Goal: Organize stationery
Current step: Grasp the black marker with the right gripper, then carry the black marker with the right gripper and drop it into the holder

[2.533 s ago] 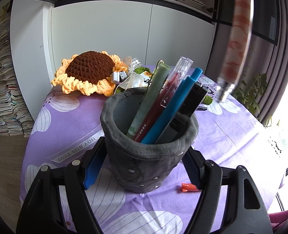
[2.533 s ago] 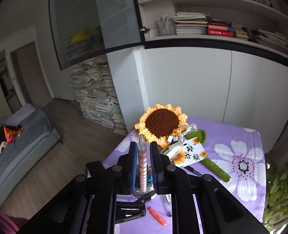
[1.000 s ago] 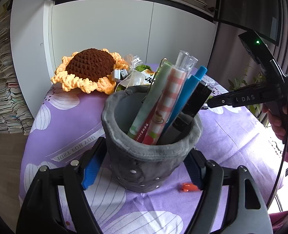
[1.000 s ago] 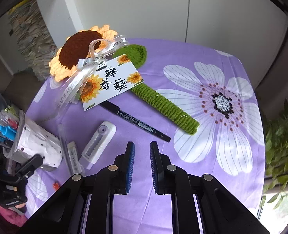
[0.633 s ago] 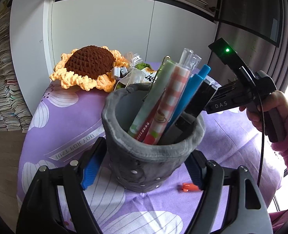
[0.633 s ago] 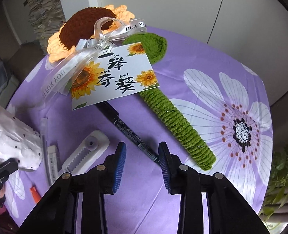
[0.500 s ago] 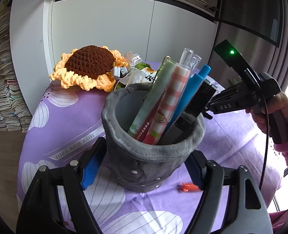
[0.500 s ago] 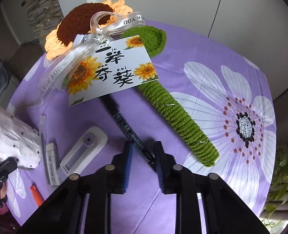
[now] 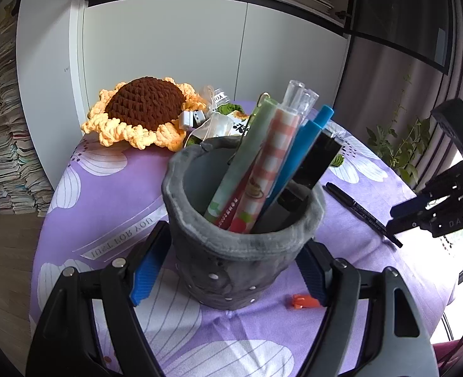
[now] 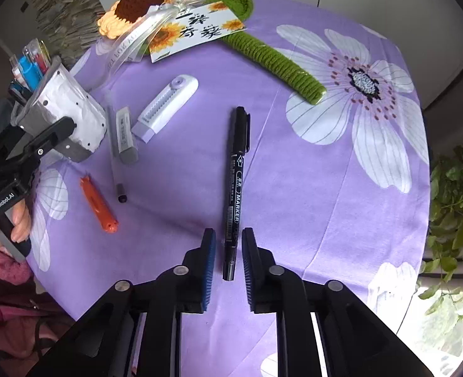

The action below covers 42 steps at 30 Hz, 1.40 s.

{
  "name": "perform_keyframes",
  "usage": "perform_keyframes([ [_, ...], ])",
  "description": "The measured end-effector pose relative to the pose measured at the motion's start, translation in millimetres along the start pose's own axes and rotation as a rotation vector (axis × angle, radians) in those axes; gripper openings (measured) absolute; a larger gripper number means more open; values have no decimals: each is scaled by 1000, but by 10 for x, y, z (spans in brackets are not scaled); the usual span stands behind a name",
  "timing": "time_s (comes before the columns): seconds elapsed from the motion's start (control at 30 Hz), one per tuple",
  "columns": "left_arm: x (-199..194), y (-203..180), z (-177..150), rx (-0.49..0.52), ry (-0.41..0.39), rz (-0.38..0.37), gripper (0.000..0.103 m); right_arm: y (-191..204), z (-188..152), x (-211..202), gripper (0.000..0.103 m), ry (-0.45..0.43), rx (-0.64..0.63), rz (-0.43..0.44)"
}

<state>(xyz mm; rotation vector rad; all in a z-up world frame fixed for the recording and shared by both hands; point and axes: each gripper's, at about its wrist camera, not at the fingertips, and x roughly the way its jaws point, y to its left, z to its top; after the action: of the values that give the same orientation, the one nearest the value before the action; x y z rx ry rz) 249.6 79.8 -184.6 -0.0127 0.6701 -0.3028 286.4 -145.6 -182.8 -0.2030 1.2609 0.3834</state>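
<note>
My left gripper is shut on a grey felt pen holder, which stands on the purple cloth and holds several pens, among them a pink checked one. The holder also shows in the right wrist view. A black marker lies on the cloth, also in the left wrist view. My right gripper is open, its jaws on either side of the marker's near end, not touching it.
On the flowered purple tablecloth lie a white correction tape, a grey eraser, a thin grey pen and an orange cap. A crocheted sunflower with card lies at the back.
My right gripper let go of the pink checked pen into the holder, swung over the table, and came down around the black marker's end. The left gripper has kept hold of the holder.
</note>
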Motion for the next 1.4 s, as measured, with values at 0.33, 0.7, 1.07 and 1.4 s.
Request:
perform_keyframes([
  [0.33, -4, -3, -1, -1, 0, -3, 77, 33, 669, 138, 50, -76, 31, -67],
  [0.7, 2, -12, -6, -3, 6, -13, 77, 58, 855, 395, 18, 1, 58, -73],
  [1.07, 2, -13, -6, -2, 5, -12, 77, 156, 656, -239, 16, -166, 46, -44],
  [1.4, 1, -16, -8, -2, 5, -12, 77, 632, 381, -1325, 15, -444, -38, 5],
])
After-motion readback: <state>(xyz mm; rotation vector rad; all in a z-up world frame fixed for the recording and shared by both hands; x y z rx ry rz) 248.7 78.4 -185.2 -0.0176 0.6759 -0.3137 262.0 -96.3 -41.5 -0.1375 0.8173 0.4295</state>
